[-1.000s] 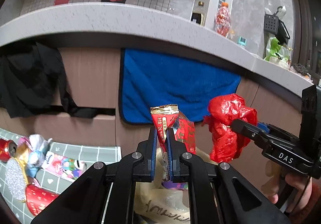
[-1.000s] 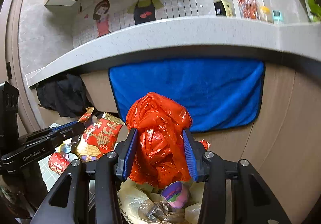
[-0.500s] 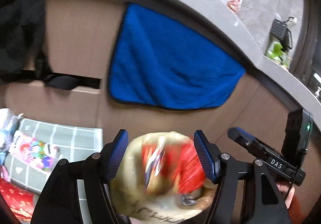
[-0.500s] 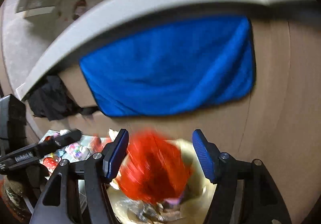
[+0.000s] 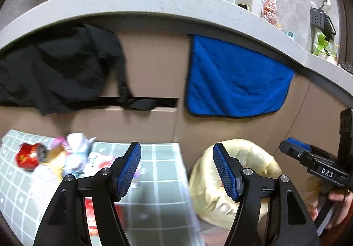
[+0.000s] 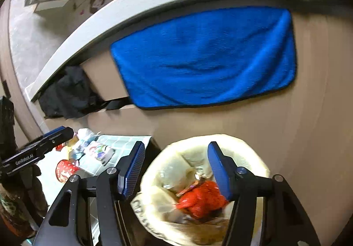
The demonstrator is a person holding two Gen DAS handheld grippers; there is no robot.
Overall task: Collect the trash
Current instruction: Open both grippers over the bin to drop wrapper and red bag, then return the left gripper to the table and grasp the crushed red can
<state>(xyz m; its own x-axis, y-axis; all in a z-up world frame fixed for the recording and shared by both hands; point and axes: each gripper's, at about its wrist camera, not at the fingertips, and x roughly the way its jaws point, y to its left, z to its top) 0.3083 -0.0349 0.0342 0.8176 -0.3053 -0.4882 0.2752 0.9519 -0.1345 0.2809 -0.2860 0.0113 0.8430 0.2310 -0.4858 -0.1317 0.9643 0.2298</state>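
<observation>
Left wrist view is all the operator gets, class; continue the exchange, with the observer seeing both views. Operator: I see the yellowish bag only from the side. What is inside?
Observer: A crumpled red plastic bag lies inside the yellowish bag.
Operator: Is the right tool gripping anything?
Observer: No, it is above the bag's mouth, its jaws closing with nothing between them.
Operator: Anything else inside?
Observer: A shiny wrapper beside the red plastic bag.

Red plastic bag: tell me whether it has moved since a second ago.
Yes. The red plastic bag has dropped from between the right gripper pads, level with the blue towel, into the trash bag below.
</observation>
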